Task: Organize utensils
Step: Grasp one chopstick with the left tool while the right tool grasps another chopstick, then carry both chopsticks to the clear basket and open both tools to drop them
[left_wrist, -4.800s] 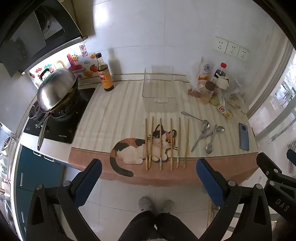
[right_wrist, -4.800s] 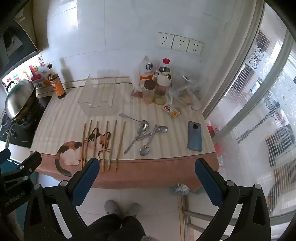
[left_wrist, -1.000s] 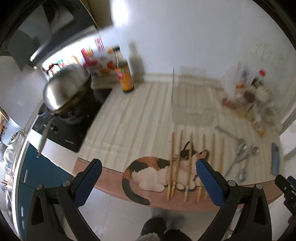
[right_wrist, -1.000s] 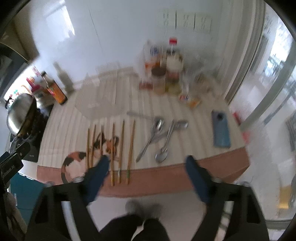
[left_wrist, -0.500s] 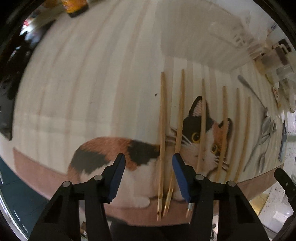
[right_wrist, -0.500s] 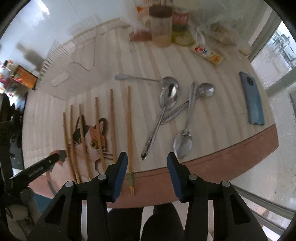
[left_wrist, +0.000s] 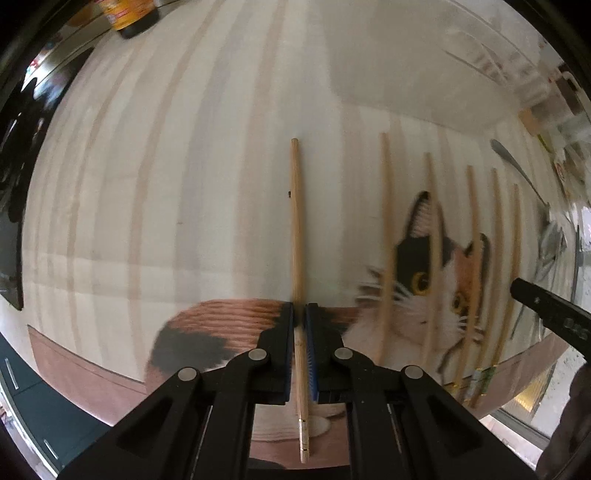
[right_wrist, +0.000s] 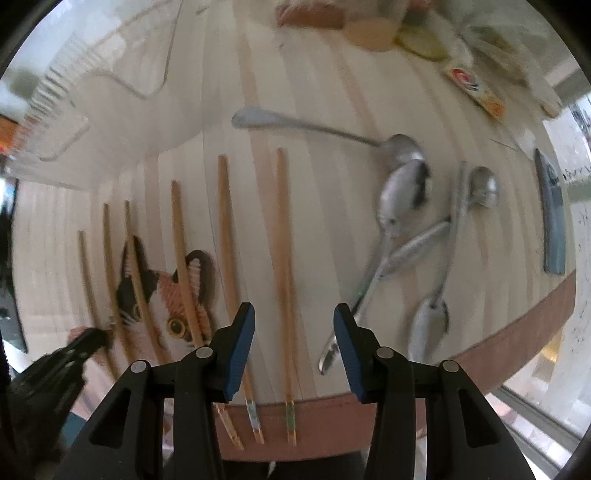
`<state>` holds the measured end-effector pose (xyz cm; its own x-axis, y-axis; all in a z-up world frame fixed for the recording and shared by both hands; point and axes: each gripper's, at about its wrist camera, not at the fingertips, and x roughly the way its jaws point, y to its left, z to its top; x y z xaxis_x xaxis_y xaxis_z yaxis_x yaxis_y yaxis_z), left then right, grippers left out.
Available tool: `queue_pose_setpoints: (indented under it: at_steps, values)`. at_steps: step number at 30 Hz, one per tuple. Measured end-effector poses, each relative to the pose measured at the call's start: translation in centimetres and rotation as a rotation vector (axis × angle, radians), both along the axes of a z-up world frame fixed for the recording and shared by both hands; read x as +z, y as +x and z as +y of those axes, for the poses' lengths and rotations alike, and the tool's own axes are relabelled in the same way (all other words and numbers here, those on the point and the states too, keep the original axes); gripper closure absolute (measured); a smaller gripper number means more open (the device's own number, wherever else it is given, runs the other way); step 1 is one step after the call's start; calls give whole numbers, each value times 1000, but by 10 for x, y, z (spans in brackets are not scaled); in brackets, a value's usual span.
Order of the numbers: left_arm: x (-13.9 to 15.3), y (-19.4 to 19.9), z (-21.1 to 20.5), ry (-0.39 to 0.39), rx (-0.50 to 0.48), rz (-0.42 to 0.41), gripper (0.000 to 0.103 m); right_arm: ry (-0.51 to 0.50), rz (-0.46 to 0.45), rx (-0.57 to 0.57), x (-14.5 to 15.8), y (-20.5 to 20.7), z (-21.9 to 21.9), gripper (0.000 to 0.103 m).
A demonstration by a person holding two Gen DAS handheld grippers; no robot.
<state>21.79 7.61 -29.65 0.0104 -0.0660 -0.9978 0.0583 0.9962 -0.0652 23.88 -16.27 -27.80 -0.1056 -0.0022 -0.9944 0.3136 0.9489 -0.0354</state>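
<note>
My left gripper (left_wrist: 299,308) is shut on the leftmost wooden chopstick (left_wrist: 296,221), low over the cat-print mat (left_wrist: 207,332). Several more chopsticks (left_wrist: 386,240) lie in a row to its right. My right gripper (right_wrist: 293,314) is open, hovering over the rightmost chopstick (right_wrist: 283,236), which runs between its blue pads (right_wrist: 242,343). Several metal spoons (right_wrist: 397,206) lie in a loose pile to the right of it. The left gripper also shows at the lower left of the right wrist view (right_wrist: 88,338).
A clear plastic bin (right_wrist: 110,70) stands behind the chopsticks. A blue phone (right_wrist: 552,218) lies at the right counter edge. Jars and packets (right_wrist: 424,37) crowd the back right. A sauce bottle (left_wrist: 129,14) and stove sit at the far left.
Both grippers have dropped closer to the counter. My left gripper has closed on the leftmost chopstick. My right gripper has come in over the rightmost chopstick, still open.
</note>
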Motion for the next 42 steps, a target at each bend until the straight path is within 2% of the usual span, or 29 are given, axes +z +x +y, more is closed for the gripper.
queue_pose_setpoints:
  at_steps: [1,4,8,12,19,23,25,27,29,32,37,42]
  values:
    - [0,0,2,-2,2,2,99,-13,20,14,-7,2,3,72]
    - [0,-1,12,-13,2,6,99,-41,39,28,-13,5,7,85]
    - [0,6,26,-3,-20,-3,99,-29,75,32,-6,7,8,95]
    - [0,9,31,1,-49,-9,98,-19,98,55,1,3,9,95]
    - [-12,8,1,32,-107,-26,97,-4,100,69,15,0,5,95]
    - [-12,10,-13,38,-103,-16,95,8,96,71,4,-1,2,94]
    - [-12,15,-13,21,-93,-4,88,11,99,72,3,0,0,94]
    - [-13,18,-14,17,-101,3,84,8,105,79,-12,2,5,94]
    - [-14,20,-18,35,-94,1,85,5,114,88,-14,7,8,94]
    - [-16,26,-22,44,-62,11,99,-10,114,138,-18,11,23,95]
    - [-18,40,-18,22,-4,27,98,-68,99,260,-18,18,35,95]
    - [-20,45,-26,52,-25,17,97,-15,112,253,-22,24,30,94]
